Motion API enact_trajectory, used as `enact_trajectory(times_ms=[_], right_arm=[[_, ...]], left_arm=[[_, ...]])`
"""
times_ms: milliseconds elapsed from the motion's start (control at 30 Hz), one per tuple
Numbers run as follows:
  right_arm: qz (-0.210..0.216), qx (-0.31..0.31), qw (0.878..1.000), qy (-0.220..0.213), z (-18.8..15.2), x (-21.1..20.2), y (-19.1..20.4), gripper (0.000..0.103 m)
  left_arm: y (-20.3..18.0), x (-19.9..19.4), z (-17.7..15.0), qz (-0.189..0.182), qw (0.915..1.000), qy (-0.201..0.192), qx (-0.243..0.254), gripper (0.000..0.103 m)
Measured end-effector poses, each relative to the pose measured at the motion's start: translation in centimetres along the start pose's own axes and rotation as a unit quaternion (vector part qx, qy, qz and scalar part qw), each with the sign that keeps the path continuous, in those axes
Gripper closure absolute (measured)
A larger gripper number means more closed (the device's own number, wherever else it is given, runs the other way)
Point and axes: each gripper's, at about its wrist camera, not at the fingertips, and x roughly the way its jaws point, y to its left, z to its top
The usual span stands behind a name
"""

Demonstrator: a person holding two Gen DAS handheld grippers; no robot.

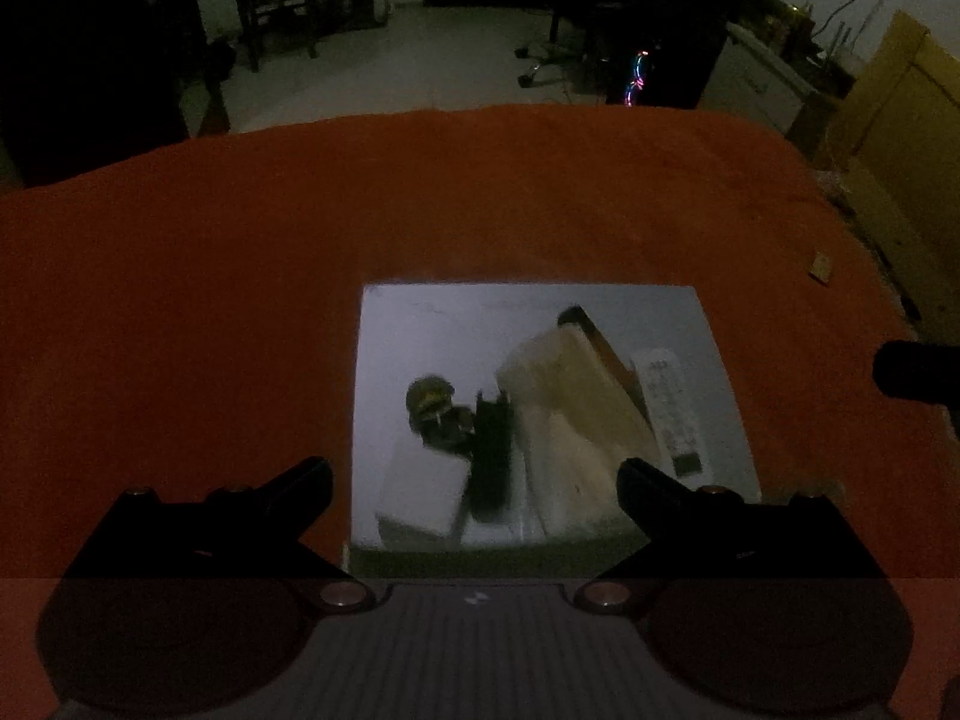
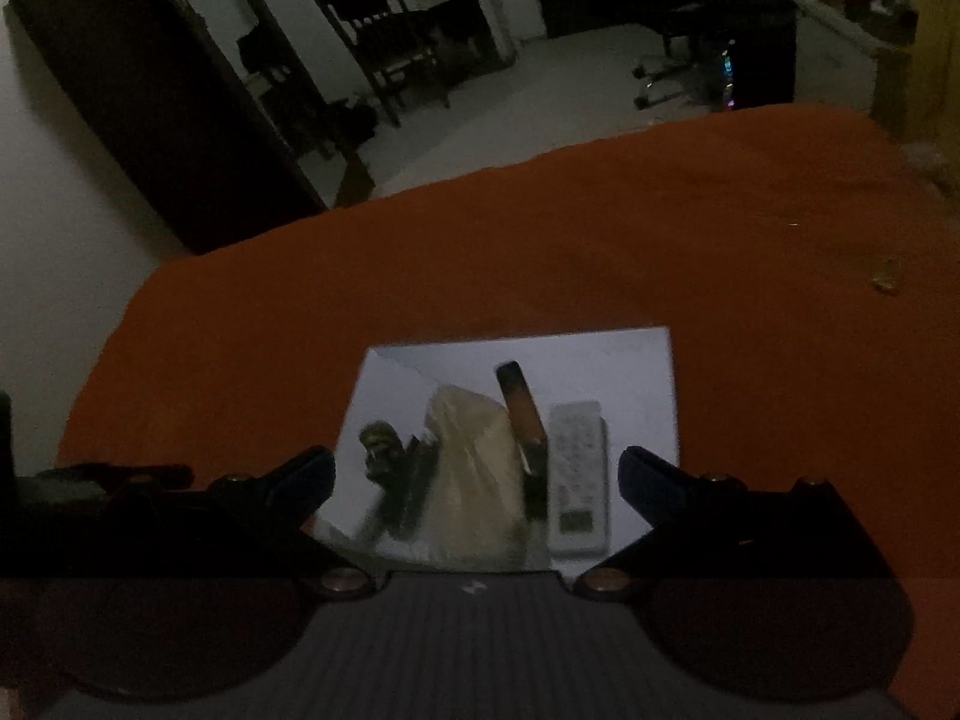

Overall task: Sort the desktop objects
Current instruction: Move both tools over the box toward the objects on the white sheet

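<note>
On the tray (image 1: 420, 324): remote (image 1: 672, 408) at right, bag (image 1: 570, 408) beside it in the middle, figurine (image 1: 429, 399) at left.

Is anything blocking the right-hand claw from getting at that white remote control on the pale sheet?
Nothing visible does. The right gripper is open, and the remote control lies uncovered at the right side of the pale sheet. A dark brown object sits just to its left.

Nothing you can read here: the white remote (image 2: 577, 480) shows rows of buttons and a dark panel, but it's all too dim and blurred for lettering.
</note>
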Motion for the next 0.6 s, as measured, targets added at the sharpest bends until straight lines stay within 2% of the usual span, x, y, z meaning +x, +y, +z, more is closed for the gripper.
enact_trajectory(times_ms=[167,367,500,600], right_arm=[[0.002,-0.007,1.0,0.013,1.9,3.2,-0.5,0.0],[-0.025,-0.008,0.999,0.034,1.7,6.9,-1.4,0.0],[-0.034,0.003,0.998,0.05,1.6,8.9,-2.3,0.001],[-0.035,0.002,0.998,0.059,1.8,10.2,-2.5,0.002]], left_arm=[[0.4,3.2,0.9,-0.006,0.9996,0.014,0.025,0.001],[0.8,7.1,2.0,-0.013,0.998,0.031,0.054,0.001],[1.7,8.9,1.1,-0.009,0.9944,0.047,0.094,0.001],[2.3,9.4,1.1,0.011,0.9918,0.05,0.117,0.001]])
